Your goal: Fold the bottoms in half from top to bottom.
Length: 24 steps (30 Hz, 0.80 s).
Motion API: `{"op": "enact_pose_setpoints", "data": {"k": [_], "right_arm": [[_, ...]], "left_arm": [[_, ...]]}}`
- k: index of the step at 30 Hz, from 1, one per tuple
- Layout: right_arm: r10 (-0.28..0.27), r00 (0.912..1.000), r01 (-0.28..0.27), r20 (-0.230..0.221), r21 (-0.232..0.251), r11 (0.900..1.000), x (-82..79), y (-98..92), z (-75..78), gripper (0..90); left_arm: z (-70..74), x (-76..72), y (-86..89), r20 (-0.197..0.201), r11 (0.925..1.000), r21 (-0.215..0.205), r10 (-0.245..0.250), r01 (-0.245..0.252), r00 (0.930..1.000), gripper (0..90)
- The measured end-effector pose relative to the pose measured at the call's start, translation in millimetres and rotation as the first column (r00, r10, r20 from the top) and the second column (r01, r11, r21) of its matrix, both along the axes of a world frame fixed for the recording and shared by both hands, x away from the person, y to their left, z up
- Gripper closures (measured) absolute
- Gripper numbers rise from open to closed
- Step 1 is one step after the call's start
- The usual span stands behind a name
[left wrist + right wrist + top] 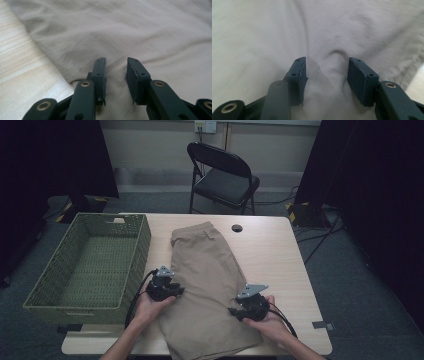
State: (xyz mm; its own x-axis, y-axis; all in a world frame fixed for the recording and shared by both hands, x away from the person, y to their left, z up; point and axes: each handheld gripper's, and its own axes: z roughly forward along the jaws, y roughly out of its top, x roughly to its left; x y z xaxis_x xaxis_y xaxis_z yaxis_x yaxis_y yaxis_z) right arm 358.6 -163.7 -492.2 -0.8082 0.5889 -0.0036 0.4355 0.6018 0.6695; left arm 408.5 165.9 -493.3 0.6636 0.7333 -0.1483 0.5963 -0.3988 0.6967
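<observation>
**Shorts flat on table, both tongs on the cloth**

Shorts (207, 285), tan, lie spread on table (280, 255) w/ waistband at far end. Left gripper (167, 287) sits at shorts' left edge; jaws apart, a low ridge of fabric between them, pads not pressing. Right gripper (247, 307) is on right leg part, near the hem; jaws apart, a raised fold between them, touching one pad, not pinched. Green basket (47, 292) stands just left of left gripper.

High view: dim, room edges nearly black, table (280, 255) evenly lit from above, slightly soft. Both gripper views: bright, washed-out cloth (352, 27); right view motion-blurred.
</observation>
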Motion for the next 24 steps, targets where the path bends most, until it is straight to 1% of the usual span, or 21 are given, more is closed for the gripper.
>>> {"op": "enact_pose_setpoints", "data": {"k": [2, 3, 4, 6, 7, 8, 9, 10, 11, 12, 13, 14, 15, 16, 17, 18, 19, 20, 21, 22, 24], "right_arm": [[0.023, 0.9997, -0.023, -0.009, -0.015, 1.000, -5.6, 2.1, 1.7, 49.6], [0.032, 0.9995, -0.032, -0.009, -0.016, 0.999, -5.4, 2.2, 2.3, 52.1], [0.027, 0.9996, -0.027, 0.005, -0.003, 1.000, -3.4, 0.5, 4.2, 52.8], [-0.021, 0.9994, 0.019, 0.027, 0.085, 0.996, 7.0, -6.5, 13.5, 53.6], [-0.051, 0.9977, 0.045, 0.046, 0.107, 0.993, 14.2, -9.0, 18.7, 53.6], [-0.111, 0.9895, 0.100, 0.092, 0.115, 0.988, 28.1, -11.5, 26.0, 53.8], [-0.132, 0.9857, 0.119, 0.105, 0.114, 0.986, 36.1, -12.1, 28.3, 54.2], [-0.132, 0.9857, 0.119, 0.105, 0.114, 0.986, 36.1, -12.1, 28.3, 54.2], [-0.157, 0.9811, 0.145, 0.113, 0.108, 0.983, 46.0, -12.3, 28.9, 55.0], [-0.183, 0.9768, 0.171, 0.112, 0.106, 0.979, 54.0, -12.4, 28.0, 55.8], [-0.204, 0.9729, 0.192, 0.109, 0.112, 0.975, 61.8, -12.2, 26.4, 56.3], [-0.234, 0.9674, 0.222, 0.097, 0.116, 0.968, 74.4, -11.3, 21.2, 63.3], [-0.234, 0.9674, 0.222, 0.097, 0.116, 0.968, 74.4, -11.3, 21.2, 63.3], [-0.242, 0.9663, 0.235, 0.088, 0.079, 0.969, 82.9, -9.0, 15.2, 68.7], [-0.242, 0.9663, 0.235, 0.088, 0.079, 0.969, 82.9, -9.0, 15.2, 68.7], [-0.260, 0.9623, 0.254, 0.081, 0.071, 0.965, 85.4, -11.0, 10.8, 85.1], [-0.260, 0.9623, 0.254, 0.081, 0.071, 0.965, 85.4, -11.0, 10.8, 85.1], [-0.256, 0.9639, 0.251, 0.073, 0.070, 0.965, 84.7, -15.2, 10.6, 89.5], [-0.256, 0.9639, 0.251, 0.073, 0.070, 0.965, 84.7, -15.2, 10.6, 89.5], [-0.256, 0.9653, 0.251, 0.054, 0.075, 0.965, 83.2, -19.4, 11.3, 90.0], [-0.247, 0.9682, 0.244, 0.042, 0.056, 0.968, 80.9, -20.1, 8.4, 90.0]], "left_arm": [[-0.2, 0.6, -2.0, 0.008, 1.0000, 0.005, -0.005, 0.005, 1.0000, 67.8], [-0.1, 0.8, -3.0, 0.012, 0.9999, 0.010, -0.007, 0.007, 0.9999, 67.2], [0.0, 1.4, -3.5, 0.015, 0.9999, 0.015, -0.008, 0.008, 0.9999, 67.0], [-0.3, 2.6, -4.6, 0.018, 0.9998, 0.014, -0.013, 0.013, 0.9998, 66.7], [-0.5, 3.5, -4.5, 0.017, 0.9998, 0.011, -0.015, 0.015, 0.9997, 66.7], [-1.0, 5.1, -4.1, 0.018, 0.9998, 0.004, -0.020, 0.020, 0.9996, 66.7], [-1.0, 5.1, -4.1, 0.018, 0.9998, 0.004, -0.020, 0.020, 0.9996, 66.7], [-1.3, 6.3, -3.2, 0.020, 0.9997, 0.001, -0.026, 0.026, 0.9995, 66.7], [-1.4, 6.9, -2.3, 0.020, 0.9997, 0.000, -0.026, 0.026, 0.9995, 66.7], [-1.5, 6.9, -2.1, 0.018, 0.9997, -0.005, -0.026, 0.026, 0.9995, 66.7], [-1.3, 6.7, -2.4, 0.022, 0.9996, 0.003, -0.028, 0.028, 0.9994, 66.5], [-1.3, 6.3, -2.8, 0.021, 0.9996, 0.004, -0.028, 0.028, 0.9994, 65.7], [-1.3, 6.2, -3.0, 0.019, 0.9996, 0.002, -0.028, 0.028, 0.9994, 65.7], [-1.3, 6.1, -3.2, 0.020, 0.9996, 0.000, -0.029, 0.029, 0.9994, 64.8], [-1.3, 6.1, -3.2, 0.020, 0.9996, 0.000, -0.029, 0.029, 0.9994, 64.7], [-1.2, 6.0, -3.2, 0.019, 0.9996, 0.001, -0.029, 0.029, 0.9994, 64.4], [-1.1, 6.0, -2.8, 0.016, 0.9996, 0.002, -0.028, 0.028, 0.9995, 64.4], [-0.9, 5.8, -2.7, 0.013, 0.9996, 0.001, -0.027, 0.027, 0.9996, 62.5], [-0.7, 5.5, -3.1, 0.013, 0.9997, 0.001, -0.026, 0.026, 0.9996, 61.2], [-1.0, 4.5, -4.1, 0.012, 0.9997, -0.004, -0.025, 0.025, 0.9996, 59.6], [-1.0, 3.1, -6.7, 0.018, 0.9996, 0.001, -0.027, 0.027, 0.9995, 58.8]]}}
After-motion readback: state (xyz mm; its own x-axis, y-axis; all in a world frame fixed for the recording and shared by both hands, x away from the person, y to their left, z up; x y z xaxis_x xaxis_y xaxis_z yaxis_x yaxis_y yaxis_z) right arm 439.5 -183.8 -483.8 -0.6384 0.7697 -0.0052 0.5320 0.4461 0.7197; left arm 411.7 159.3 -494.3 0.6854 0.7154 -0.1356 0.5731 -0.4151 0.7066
